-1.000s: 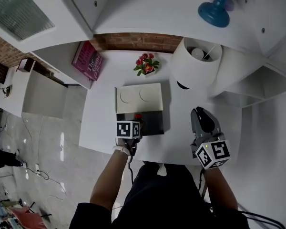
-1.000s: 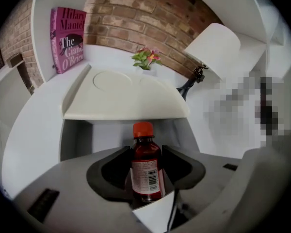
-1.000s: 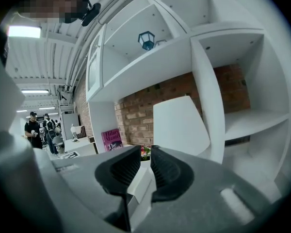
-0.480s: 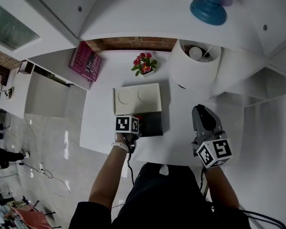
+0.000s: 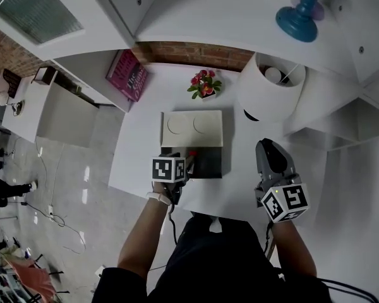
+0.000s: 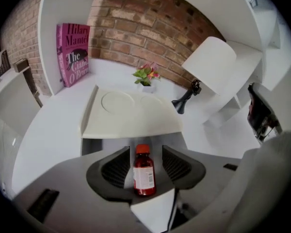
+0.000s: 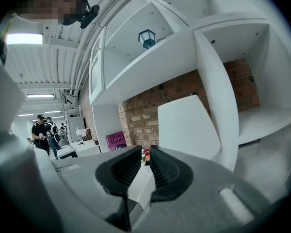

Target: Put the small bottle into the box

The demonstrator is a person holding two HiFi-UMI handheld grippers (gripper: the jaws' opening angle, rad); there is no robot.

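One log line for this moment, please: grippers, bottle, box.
left gripper: open, pads clear | small bottle: upright between left jaws, at box | lid: up | right gripper: narrowly open, empty

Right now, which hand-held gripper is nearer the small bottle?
Left. The small bottle stands between the jaws of the left hand-held gripper, at the box; the right hand-held gripper hangs well off to the box's right, empty.

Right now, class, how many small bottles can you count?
1. The small bottle stands upright between the left gripper's parted jaws, before the raised box lid. Others may hide inside.
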